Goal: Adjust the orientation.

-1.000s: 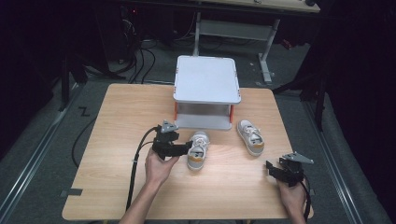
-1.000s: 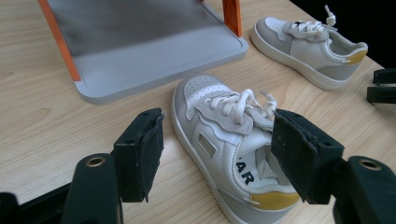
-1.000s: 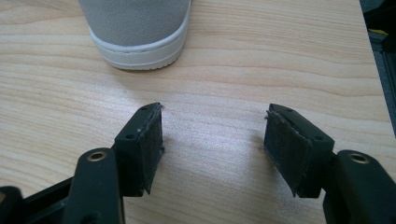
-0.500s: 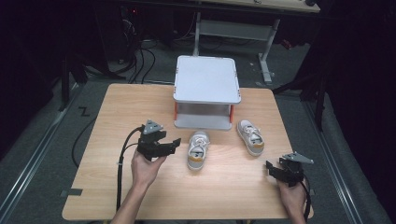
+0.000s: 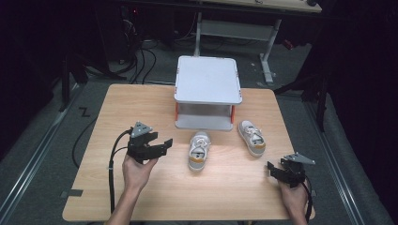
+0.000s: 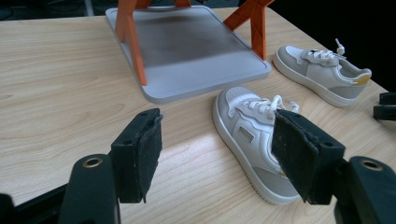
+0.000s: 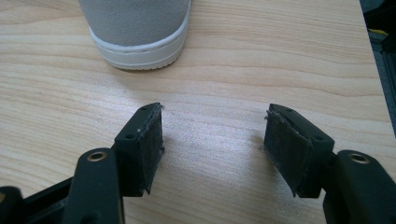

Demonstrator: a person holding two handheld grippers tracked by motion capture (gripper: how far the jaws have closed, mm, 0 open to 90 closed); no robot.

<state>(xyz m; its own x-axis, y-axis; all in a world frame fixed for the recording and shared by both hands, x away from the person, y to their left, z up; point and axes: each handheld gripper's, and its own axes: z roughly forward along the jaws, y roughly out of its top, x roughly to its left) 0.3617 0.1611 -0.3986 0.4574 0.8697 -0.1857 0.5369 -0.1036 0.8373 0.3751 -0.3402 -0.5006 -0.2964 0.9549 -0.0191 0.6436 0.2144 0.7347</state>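
Two small grey-and-white sneakers lie on the wooden table (image 5: 141, 108). One sneaker (image 5: 199, 150) is in the middle, in front of a grey two-tier stand (image 5: 207, 79) with orange legs. The other sneaker (image 5: 252, 137) lies to its right. My left gripper (image 5: 164, 145) hovers left of the middle sneaker, a gap apart, jaws open and empty. In the left gripper view that sneaker (image 6: 252, 135) lies just beyond the right pad (image 6: 299, 154). My right gripper (image 5: 271, 168) rests near the table's front right, open, with a sneaker heel (image 7: 137, 28) ahead of it.
The stand's lower shelf (image 6: 196, 51) sits close behind the middle sneaker. Bare wood stretches across the left half and front of the table. Dark floor, cables (image 5: 141, 56) and a desk frame (image 5: 234, 28) lie beyond the far edge.
My left gripper has drawn back to the left, away from the middle sneaker, which stays where it lay. The right gripper has not moved.
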